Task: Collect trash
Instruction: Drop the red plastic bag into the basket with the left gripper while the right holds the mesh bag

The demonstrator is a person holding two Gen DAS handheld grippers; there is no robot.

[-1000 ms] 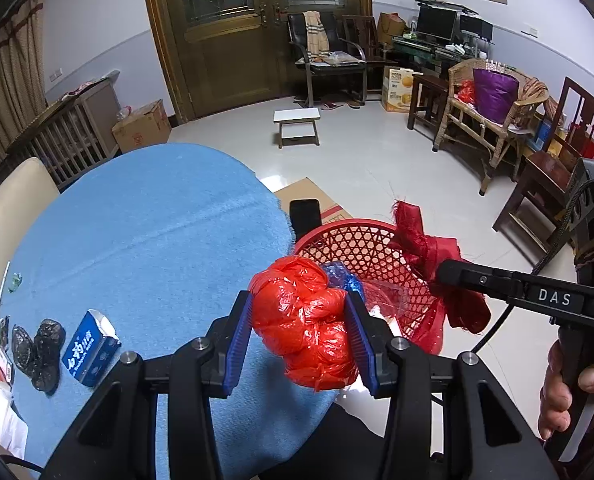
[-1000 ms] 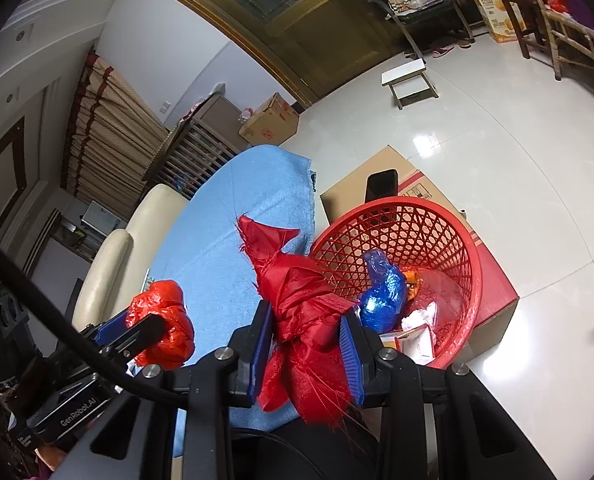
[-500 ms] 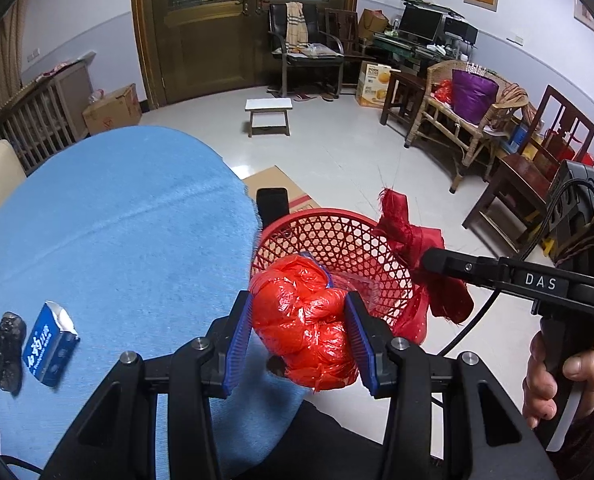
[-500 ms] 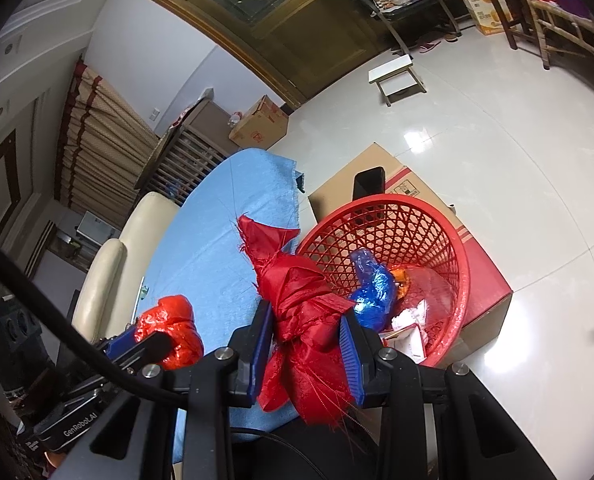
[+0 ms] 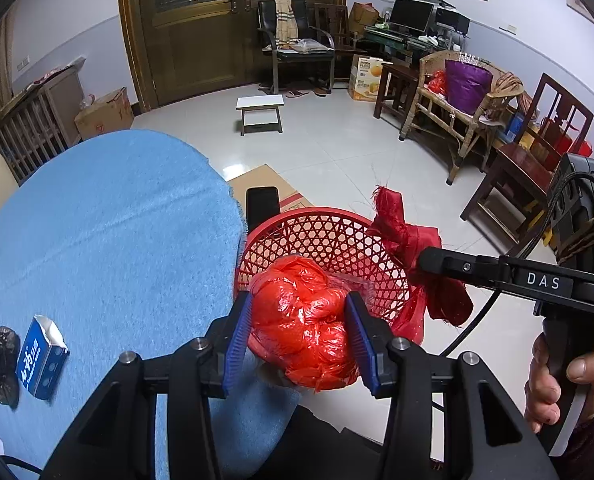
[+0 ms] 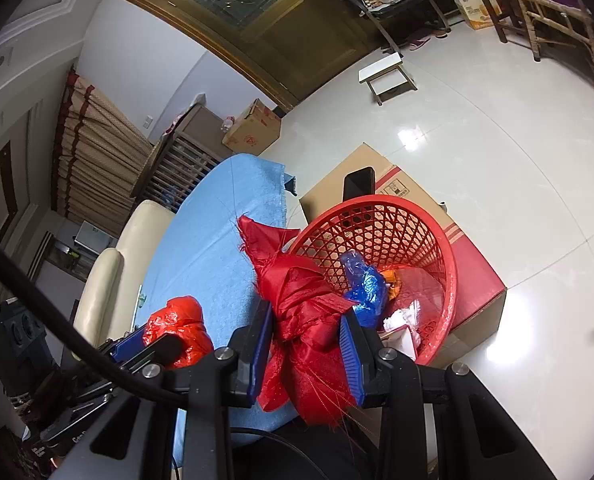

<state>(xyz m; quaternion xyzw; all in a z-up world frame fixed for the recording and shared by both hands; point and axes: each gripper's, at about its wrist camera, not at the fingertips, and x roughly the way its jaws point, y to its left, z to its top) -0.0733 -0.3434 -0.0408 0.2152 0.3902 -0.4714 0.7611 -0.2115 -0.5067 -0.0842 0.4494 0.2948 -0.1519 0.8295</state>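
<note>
Left claw (image 5: pixel 300 336) clamps red bag (image 5: pixel 303 328); right claw (image 6: pixel 307 344) clamps red cloth (image 6: pixel 301 312) beside basket (image 6: pixel 449 264).

My room is evenly and fairly brightly lit from overhead, with white glare spots on the glossy floor (image 6: pixel 509 128) and only soft shadows under the furniture. Both fisheye views bend the walls and door (image 5: pixel 217 28) strongly and go black at the corners. The centre is sharp in both, though my right view looks slightly dimmer toward its left edge.
</note>
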